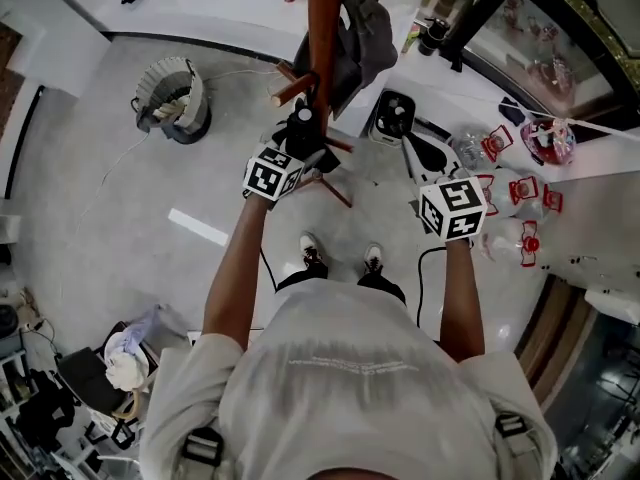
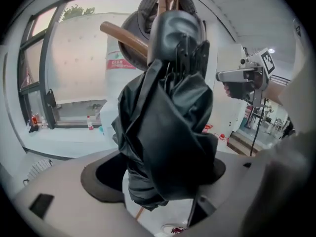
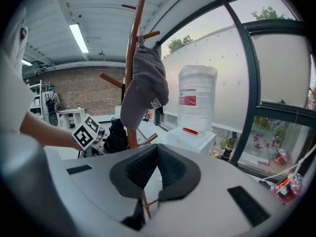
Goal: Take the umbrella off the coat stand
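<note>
The coat stand is a red-brown pole with wooden pegs. A folded black umbrella hangs from a peg and fills the left gripper view. My left gripper is open, its jaws wide on either side of the umbrella's folds without pressing them. From above, the left gripper sits right at the umbrella, low beside the pole. My right gripper is shut with nothing between its pads. It hovers apart, to the right of the stand; from above the right gripper is clear of the umbrella.
A grey cap hangs higher on the stand. A water dispenser stands just behind it by the window. A round bin sits on the floor at the left, several red-capped bottles at the right. The person's shoes are near the stand's base.
</note>
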Action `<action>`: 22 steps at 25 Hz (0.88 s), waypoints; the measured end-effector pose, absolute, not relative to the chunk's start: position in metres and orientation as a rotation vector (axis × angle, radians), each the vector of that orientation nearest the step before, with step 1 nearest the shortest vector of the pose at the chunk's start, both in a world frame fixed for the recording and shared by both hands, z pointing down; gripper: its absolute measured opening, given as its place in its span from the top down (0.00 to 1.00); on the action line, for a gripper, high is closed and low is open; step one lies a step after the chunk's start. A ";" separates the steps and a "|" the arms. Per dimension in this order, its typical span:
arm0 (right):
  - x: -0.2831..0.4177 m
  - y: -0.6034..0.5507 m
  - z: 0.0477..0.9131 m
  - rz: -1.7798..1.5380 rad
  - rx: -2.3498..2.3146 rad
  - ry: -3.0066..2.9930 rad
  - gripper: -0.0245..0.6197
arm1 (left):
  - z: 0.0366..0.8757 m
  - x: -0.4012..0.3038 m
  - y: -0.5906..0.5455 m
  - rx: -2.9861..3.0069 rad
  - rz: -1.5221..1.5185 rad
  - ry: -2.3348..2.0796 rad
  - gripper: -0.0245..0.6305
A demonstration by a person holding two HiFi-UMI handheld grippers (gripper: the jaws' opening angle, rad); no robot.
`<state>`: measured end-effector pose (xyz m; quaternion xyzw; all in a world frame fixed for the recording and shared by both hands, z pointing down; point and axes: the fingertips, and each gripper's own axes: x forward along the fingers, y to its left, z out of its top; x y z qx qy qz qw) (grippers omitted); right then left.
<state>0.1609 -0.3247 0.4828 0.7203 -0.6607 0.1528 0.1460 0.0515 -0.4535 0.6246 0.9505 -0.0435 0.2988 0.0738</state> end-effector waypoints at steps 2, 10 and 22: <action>0.163 -0.318 0.483 0.451 2.115 -1.872 0.92 | 0.627 0.054 -0.455 2.859 0.889 -0.122 0.39; 0.164 -0.305 0.474 0.451 2.144 -1.913 0.92 | 0.613 0.051 -0.456 2.872 0.838 -0.188 0.47; 0.167 -0.321 0.436 0.326 1.977 -2.077 0.92 | 0.554 0.021 -0.449 2.885 0.777 -0.470 0.50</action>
